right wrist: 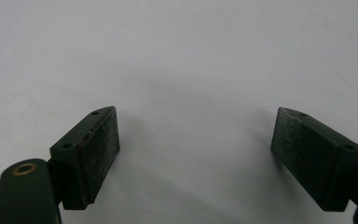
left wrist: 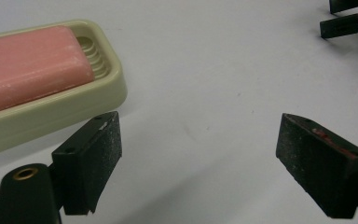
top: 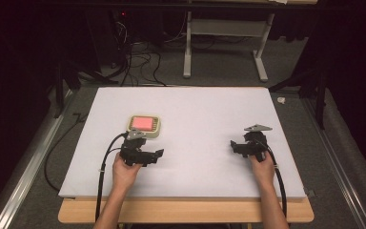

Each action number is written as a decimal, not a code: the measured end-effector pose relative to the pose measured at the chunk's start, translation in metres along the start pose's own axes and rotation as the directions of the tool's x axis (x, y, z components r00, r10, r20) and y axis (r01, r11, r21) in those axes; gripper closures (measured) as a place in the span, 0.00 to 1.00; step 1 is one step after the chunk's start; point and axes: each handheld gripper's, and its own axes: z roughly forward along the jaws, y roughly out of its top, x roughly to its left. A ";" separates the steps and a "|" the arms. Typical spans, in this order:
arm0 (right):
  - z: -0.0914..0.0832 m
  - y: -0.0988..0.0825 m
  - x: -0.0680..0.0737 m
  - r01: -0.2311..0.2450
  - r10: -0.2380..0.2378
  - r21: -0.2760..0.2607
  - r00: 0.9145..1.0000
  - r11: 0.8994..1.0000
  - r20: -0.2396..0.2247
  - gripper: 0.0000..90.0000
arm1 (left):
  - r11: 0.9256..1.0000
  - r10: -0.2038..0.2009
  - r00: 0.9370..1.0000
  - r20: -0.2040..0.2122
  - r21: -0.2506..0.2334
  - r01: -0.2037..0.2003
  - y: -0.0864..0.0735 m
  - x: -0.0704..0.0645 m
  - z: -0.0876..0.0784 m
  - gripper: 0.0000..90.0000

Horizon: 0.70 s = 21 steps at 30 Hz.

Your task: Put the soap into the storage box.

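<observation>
Pink soap (left wrist: 30, 65) lies flat in cream dish (left wrist: 51, 109).

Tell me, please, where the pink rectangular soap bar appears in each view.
High view: pink rectangular soap bar in a cream plastic dish, left of centre, beyond the left gripper.
Left gripper view: soap bar, upper left corner.
Right gripper view: bare white table board.
Shared landmark: that board.
</observation>
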 end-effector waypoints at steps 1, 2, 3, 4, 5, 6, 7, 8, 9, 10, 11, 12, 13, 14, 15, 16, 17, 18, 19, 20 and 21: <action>0.000 0.000 0.000 0.001 -0.001 0.000 1.000 1.000 0.000 0.18 | 1.000 -0.001 1.000 0.002 -0.001 0.001 -0.001 0.000 0.001 0.17; 0.000 0.000 0.000 0.001 -0.001 0.000 1.000 1.000 0.000 0.18 | 1.000 -0.002 1.000 0.002 0.001 0.002 -0.001 -0.001 0.002 0.17; 0.000 0.000 0.000 0.000 0.000 0.000 1.000 1.000 0.000 0.18 | 1.000 -0.004 1.000 0.005 0.004 0.004 -0.002 -0.001 0.003 0.17; 0.000 0.000 0.000 0.000 0.000 0.000 1.000 1.000 0.000 0.18 | 1.000 -0.005 1.000 0.005 0.004 0.005 -0.002 -0.001 0.004 0.17; 0.000 0.000 0.000 0.001 -0.001 0.000 1.000 1.000 0.000 0.18 | 1.000 -0.005 1.000 0.006 0.007 0.005 -0.003 0.000 0.005 0.17; 0.000 0.000 0.000 0.000 0.000 0.000 1.000 1.000 0.000 0.18 | 1.000 -0.006 1.000 0.003 0.008 0.006 -0.003 0.000 0.006 0.17; 0.000 0.000 0.000 0.000 0.000 0.000 1.000 1.000 0.000 0.18 | 1.000 -0.007 1.000 0.003 0.010 0.007 -0.003 0.000 0.007 0.17; 0.000 0.000 0.000 0.000 0.000 0.000 1.000 1.000 0.000 0.18 | 1.000 -0.006 1.000 0.001 0.012 0.006 -0.004 0.000 0.008 0.17; 0.000 0.000 0.000 0.000 0.000 0.000 1.000 1.000 0.000 0.18 | 1.000 -0.004 1.000 -0.002 0.016 0.004 -0.004 0.000 0.009 0.17; 0.000 0.000 0.000 0.000 0.000 0.000 1.000 1.000 0.000 0.18 | 1.000 -0.006 1.000 -0.003 0.019 0.006 -0.005 0.000 0.011 0.17; 0.000 0.000 0.000 0.001 -0.001 0.000 1.000 1.000 0.000 0.18 | 1.000 -0.009 1.000 -0.002 0.021 0.009 -0.006 0.000 0.012 0.17; 0.000 0.000 0.000 0.000 0.000 0.000 1.000 1.000 0.000 0.18 | 1.000 -0.009 1.000 -0.002 0.024 0.009 -0.007 0.000 0.014 0.17; 0.000 0.000 0.000 0.000 0.000 0.000 1.000 1.000 0.000 0.18 | 1.000 -0.012 1.000 -0.003 0.028 0.012 -0.008 0.000 0.015 0.17; 0.000 0.000 0.000 0.000 0.000 0.000 1.000 1.000 0.000 0.18 | 0.999 -0.013 1.000 -0.005 0.032 0.013 -0.009 0.000 0.017 0.17; 0.000 0.000 0.000 0.000 0.000 0.000 1.000 1.000 0.000 0.18 | 0.999 -0.013 1.000 -0.005 0.032 0.013 -0.009 0.000 0.017 0.17; 0.000 0.000 0.000 0.000 0.000 0.000 1.000 1.000 0.000 0.18 | 0.999 -0.015 1.000 -0.010 0.039 0.016 -0.011 0.001 0.019 0.17; 0.000 0.000 0.000 0.000 0.000 0.000 1.000 1.000 0.000 0.18 | 0.999 -0.015 1.000 -0.010 0.039 0.016 -0.011 0.001 0.019 0.17; 0.000 0.000 0.000 0.000 0.000 0.000 1.000 1.000 0.000 0.18 | 0.999 -0.017 1.000 -0.014 0.045 0.018 -0.013 0.001 0.022 0.17; 0.000 0.000 0.000 0.000 0.000 0.000 1.000 1.000 0.000 0.18 | 0.999 -0.015 1.000 -0.020 0.047 0.016 -0.013 0.002 0.023 0.17; 0.000 0.000 0.000 0.000 0.000 0.000 1.000 1.000 0.000 0.18 | 0.999 -0.017 1.000 -0.023 0.050 0.018 -0.014 0.002 0.023 0.17; 0.000 0.000 0.000 0.000 0.000 0.000 1.000 1.000 0.000 0.18 | 0.998 -0.013 1.000 -0.026 0.056 0.014 -0.014 0.002 0.024 0.17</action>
